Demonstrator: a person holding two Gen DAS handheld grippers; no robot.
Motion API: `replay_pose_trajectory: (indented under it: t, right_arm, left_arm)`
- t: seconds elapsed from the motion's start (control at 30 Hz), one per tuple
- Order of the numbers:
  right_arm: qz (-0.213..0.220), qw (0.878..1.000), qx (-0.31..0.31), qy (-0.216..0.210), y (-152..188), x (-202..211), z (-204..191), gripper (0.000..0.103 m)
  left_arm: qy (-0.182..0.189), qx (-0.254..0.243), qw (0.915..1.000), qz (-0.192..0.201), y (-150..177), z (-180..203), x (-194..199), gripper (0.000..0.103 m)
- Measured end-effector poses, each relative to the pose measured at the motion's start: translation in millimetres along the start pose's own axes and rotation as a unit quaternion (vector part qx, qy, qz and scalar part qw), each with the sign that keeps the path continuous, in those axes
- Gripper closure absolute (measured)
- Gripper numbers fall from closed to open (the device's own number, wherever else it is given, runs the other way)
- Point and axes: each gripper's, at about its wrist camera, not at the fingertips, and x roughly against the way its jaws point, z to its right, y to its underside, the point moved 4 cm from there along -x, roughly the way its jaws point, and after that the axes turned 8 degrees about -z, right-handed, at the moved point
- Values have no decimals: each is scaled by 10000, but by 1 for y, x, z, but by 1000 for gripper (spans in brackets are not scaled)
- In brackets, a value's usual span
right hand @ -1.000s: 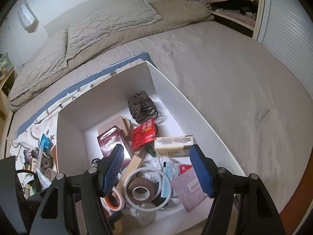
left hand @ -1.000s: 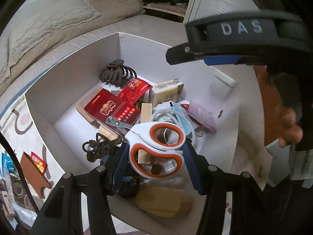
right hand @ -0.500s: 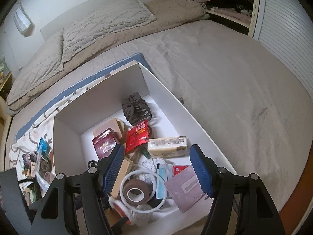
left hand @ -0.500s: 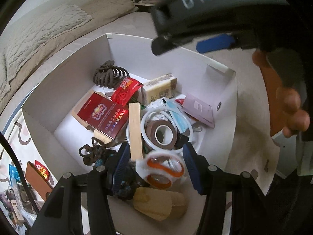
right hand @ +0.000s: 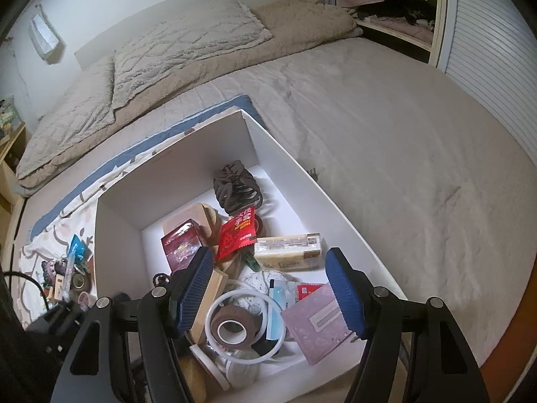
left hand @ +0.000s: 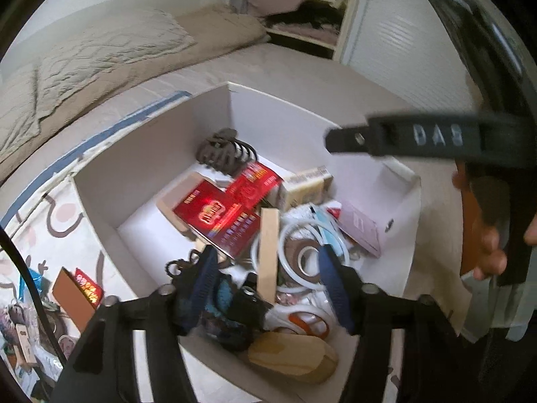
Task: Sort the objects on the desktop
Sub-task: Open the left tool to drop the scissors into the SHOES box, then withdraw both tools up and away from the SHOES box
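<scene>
A white box (left hand: 141,154) (right hand: 288,154) on the bed holds several sorted objects: a brown hair claw (left hand: 223,151) (right hand: 236,184), red packets (left hand: 218,216) (right hand: 236,231), a wooden block (left hand: 268,252), a brown tape roll in a white ring (left hand: 303,258) (right hand: 235,324), a pink card (right hand: 317,320) and orange-handled scissors (left hand: 302,319). My left gripper (left hand: 268,288) is open and empty above the box's near end. My right gripper (right hand: 268,295) is open and empty over the box; its body shows in the left wrist view (left hand: 419,137).
Loose small items lie on the patterned cloth left of the box (left hand: 77,292) (right hand: 70,275). The grey bed cover (right hand: 402,151) spreads to the right, with pillows (right hand: 174,47) behind. A wardrobe (right hand: 470,16) stands at the far right.
The left gripper let go of the orange-handled scissors, which now lie in the box's near end, and drew back and up. The right gripper also rose a little.
</scene>
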Motion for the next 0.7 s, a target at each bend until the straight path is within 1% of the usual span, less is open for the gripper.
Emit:
replay_pose_trajectory:
  t: [0.03,0.1,0.2,0.27,0.33,0.4,0.43,0.6,0.63,0.67,0.7]
  right_arm:
    - [-1,10000,4,-9,1,0,0,33]
    - [5,10000,21,-28,3,1,-1,33]
    - [37,10000,55,-22,5,2,-1,33]
    - [44,10000,73,-16,7,1,-1,33]
    - [13,10000,75,-10,9,1,-2,33]
    - [-7,10000,83,-23,10,1,-2,33]
    - [-9,9999,105,-23,11,1,-3,33]
    - [66,9997,228,-9,14,3,-6,33]
    - [98,9996,252,-13,15,4,-6,27]
    - [140,9995,291,-10,16,4,-7,14]
    - [168,9993,341,-9,17,4,-8,10]
  left_arm:
    - [-35,64,10000,68,-1,-3,3,30]
    - [-76,219,9996,181,-2,-9,8,28]
    - [-73,467,9984,322,-3,-19,15,20]
    - [-130,603,9971,439,-5,-26,20,7]
    - [-180,677,9962,510,-5,-31,24,4]
    - [-195,742,9958,504,-5,-35,27,3]
    - [-219,800,9954,486,-5,-38,28,0]
    - [-334,951,9929,634,-5,-49,37,0]
    - [-374,961,9925,651,-5,-51,38,0]
    - [-409,964,9923,661,-5,-53,39,0]
    - [-427,935,9924,675,-6,-55,41,0]
